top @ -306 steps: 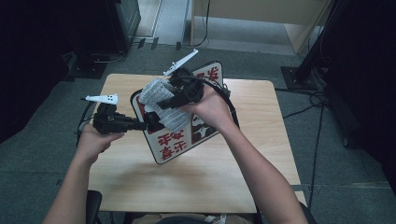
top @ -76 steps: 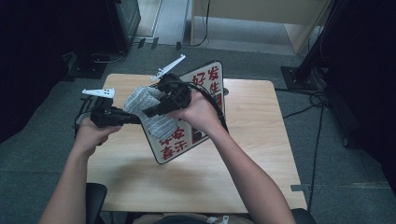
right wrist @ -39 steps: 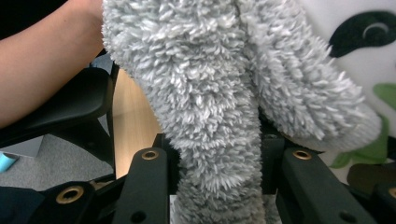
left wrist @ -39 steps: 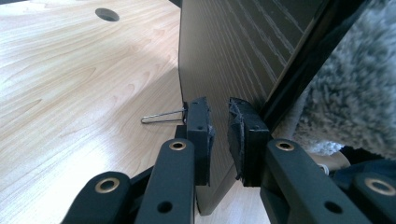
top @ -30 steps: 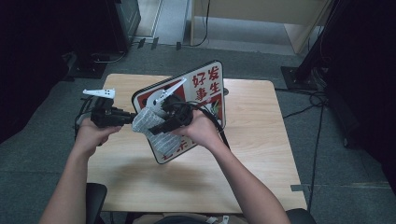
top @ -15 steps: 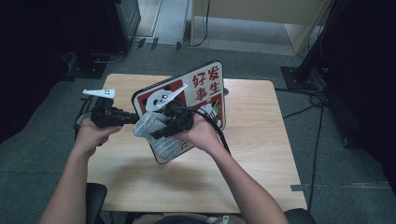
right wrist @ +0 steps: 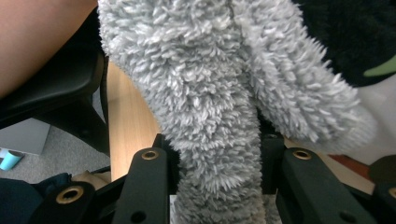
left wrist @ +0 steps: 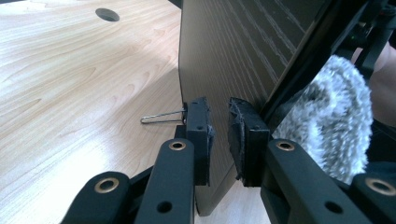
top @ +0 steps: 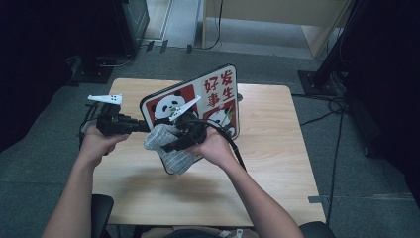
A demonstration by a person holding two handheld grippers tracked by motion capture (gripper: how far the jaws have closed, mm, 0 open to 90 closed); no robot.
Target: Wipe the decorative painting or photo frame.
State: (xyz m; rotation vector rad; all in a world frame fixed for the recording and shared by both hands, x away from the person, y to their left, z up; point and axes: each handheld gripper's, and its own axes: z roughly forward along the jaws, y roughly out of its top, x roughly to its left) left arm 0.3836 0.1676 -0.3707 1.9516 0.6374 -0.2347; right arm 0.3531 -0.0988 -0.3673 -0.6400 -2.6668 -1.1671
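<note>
Lower now than a second ago, the right gripper (top: 171, 147) clamps one fluffy grey cloth (top: 166, 146) against the panda board (top: 198, 101), a flat rounded panel standing tilted on the pale wood-grain desk (top: 277, 148). One left gripper (left wrist: 218, 135) pinches the board's dark back edge.

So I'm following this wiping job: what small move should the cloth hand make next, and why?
Probably drag the grey fluffy cloth on down the panda board. The right gripper clamps it at the lower face, and the left gripper pinches the board's edge steady.
</note>
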